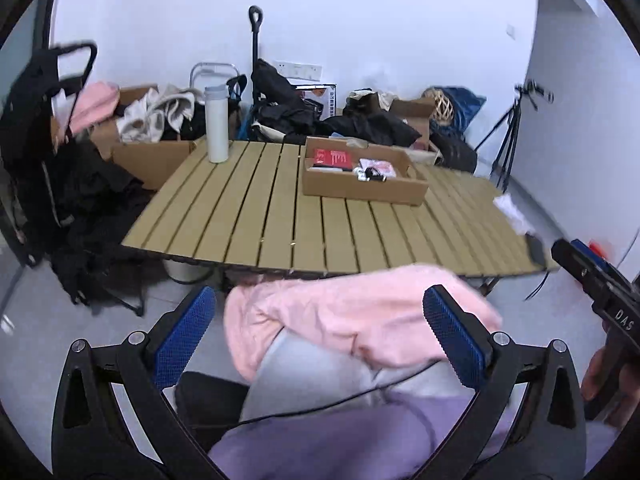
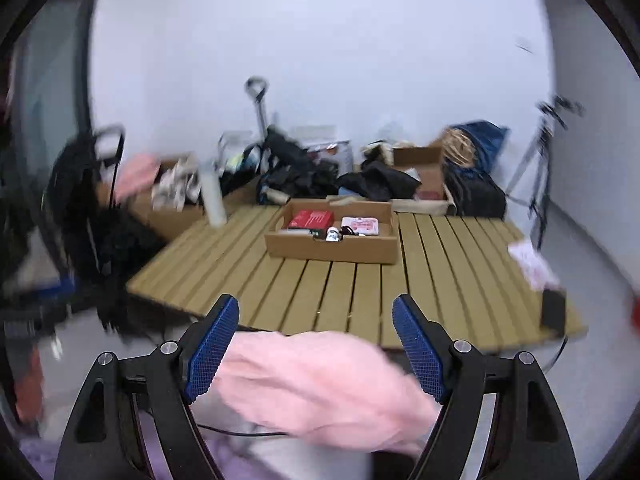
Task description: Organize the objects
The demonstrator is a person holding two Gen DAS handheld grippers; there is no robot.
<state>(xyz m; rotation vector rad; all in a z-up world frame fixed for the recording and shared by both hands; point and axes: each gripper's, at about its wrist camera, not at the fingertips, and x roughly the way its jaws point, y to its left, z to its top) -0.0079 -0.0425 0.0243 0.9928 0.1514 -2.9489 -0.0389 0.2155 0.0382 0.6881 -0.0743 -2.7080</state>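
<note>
A pink cloth (image 1: 352,312) lies over the lap of a seated person, in front of a slatted wooden table (image 1: 256,208). My left gripper (image 1: 320,332) hangs open above it, its blue pads wide apart on either side of the cloth without pressing it. My right gripper (image 2: 316,340) is open the same way over the pink cloth (image 2: 320,384). On the table stands a shallow cardboard tray (image 1: 362,190) with a red box (image 1: 332,158) and small items inside. A white bottle (image 1: 216,124) stands upright at the far left of the table.
A black flat object (image 1: 536,248) and a white packet (image 1: 512,208) lie near the table's right edge. Cardboard boxes with clothes (image 1: 148,120), black bags (image 1: 288,108) and a tripod (image 1: 508,140) line the wall. A black folding chair (image 1: 52,140) stands left.
</note>
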